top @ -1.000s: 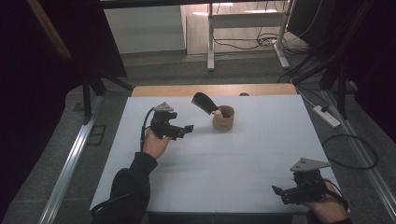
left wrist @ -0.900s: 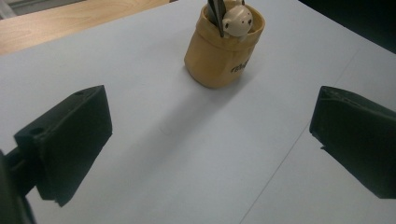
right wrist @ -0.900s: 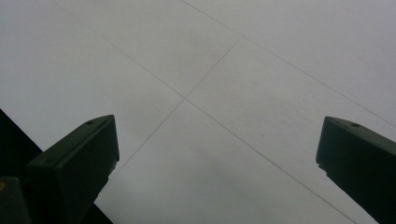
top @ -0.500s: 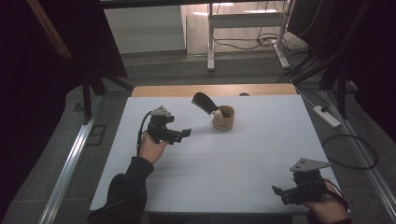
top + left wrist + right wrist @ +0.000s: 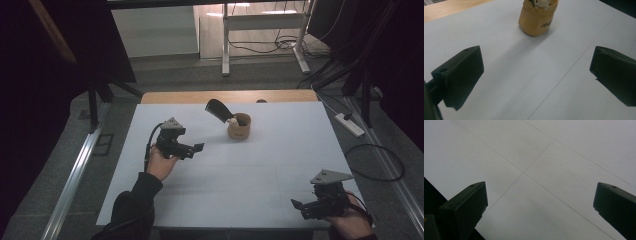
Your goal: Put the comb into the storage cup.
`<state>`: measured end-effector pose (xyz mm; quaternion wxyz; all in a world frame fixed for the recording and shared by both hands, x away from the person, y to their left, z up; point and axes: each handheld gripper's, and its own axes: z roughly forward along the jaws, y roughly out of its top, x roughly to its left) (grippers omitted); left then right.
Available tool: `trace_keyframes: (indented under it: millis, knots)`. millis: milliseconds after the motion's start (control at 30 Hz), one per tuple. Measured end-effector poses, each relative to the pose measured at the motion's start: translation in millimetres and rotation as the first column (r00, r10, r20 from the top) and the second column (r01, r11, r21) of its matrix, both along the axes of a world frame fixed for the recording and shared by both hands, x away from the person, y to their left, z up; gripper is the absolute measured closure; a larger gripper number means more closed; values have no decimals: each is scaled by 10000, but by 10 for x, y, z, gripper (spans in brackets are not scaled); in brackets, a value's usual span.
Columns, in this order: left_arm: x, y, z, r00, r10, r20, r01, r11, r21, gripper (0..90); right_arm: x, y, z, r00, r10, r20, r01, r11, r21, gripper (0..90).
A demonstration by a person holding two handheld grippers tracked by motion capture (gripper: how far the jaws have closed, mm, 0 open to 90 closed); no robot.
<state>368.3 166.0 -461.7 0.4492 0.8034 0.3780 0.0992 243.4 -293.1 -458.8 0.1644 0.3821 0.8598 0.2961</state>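
We see a white desk (image 5: 260, 170) with thin grey lines that cross on it. The far edge is light brown wood. The little cup (image 5: 239, 127) is tan with small dark letters on its side. A black scoop (image 5: 219, 110) leans in it. Both tools, left (image 5: 196, 148) and right (image 5: 298, 205), are black.

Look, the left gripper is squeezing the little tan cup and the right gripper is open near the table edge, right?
Not quite. The left gripper is open and holds nothing; the tan cup stands apart, farther along the white table, as the left gripper view shows. The right gripper is indeed open near the table edge.
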Motion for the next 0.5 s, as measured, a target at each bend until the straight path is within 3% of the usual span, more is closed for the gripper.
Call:
trace_keyframes:
  millis: [500]
  knots:
    - [-176,114,12,9997,157,-167,-159,9998,-88,3,-1,4,-2,10000,24,14,-24,10000,-37,0]
